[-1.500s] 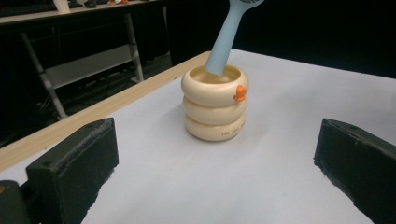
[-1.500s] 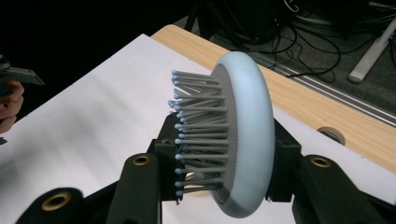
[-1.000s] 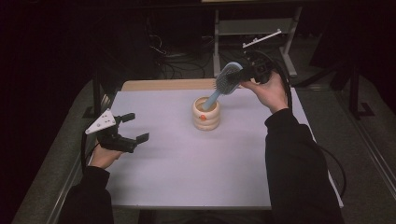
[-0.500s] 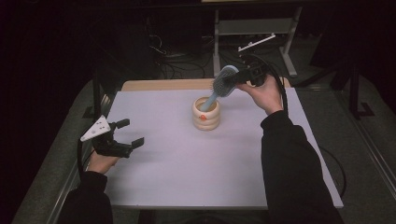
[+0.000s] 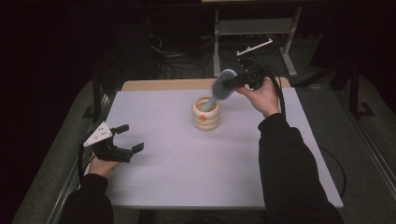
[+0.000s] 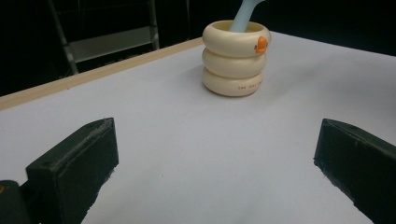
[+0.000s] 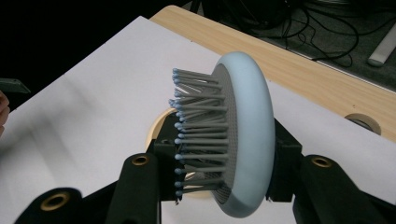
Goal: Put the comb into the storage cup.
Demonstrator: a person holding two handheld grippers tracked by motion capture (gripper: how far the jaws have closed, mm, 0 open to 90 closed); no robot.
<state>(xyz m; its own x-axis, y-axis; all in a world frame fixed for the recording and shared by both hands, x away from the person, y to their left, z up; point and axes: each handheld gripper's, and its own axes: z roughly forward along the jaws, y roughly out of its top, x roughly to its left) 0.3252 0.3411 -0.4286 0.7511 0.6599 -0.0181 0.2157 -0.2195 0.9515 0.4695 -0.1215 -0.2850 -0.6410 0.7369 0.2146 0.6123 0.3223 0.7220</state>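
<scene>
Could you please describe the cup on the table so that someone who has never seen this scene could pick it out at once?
On the white table, look toward the far edge near the wooden strip. There stands the cream cup, shaped like three stacked rings, with a small orange mark near its rim. The handle of the pale blue hairbrush, held by the right gripper, dips into it.

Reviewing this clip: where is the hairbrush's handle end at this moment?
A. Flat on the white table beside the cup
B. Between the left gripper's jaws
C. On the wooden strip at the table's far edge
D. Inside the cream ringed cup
D: the right gripper is clamped on the hairbrush head, and its pale blue handle slants down into the cream ringed cup.
</scene>
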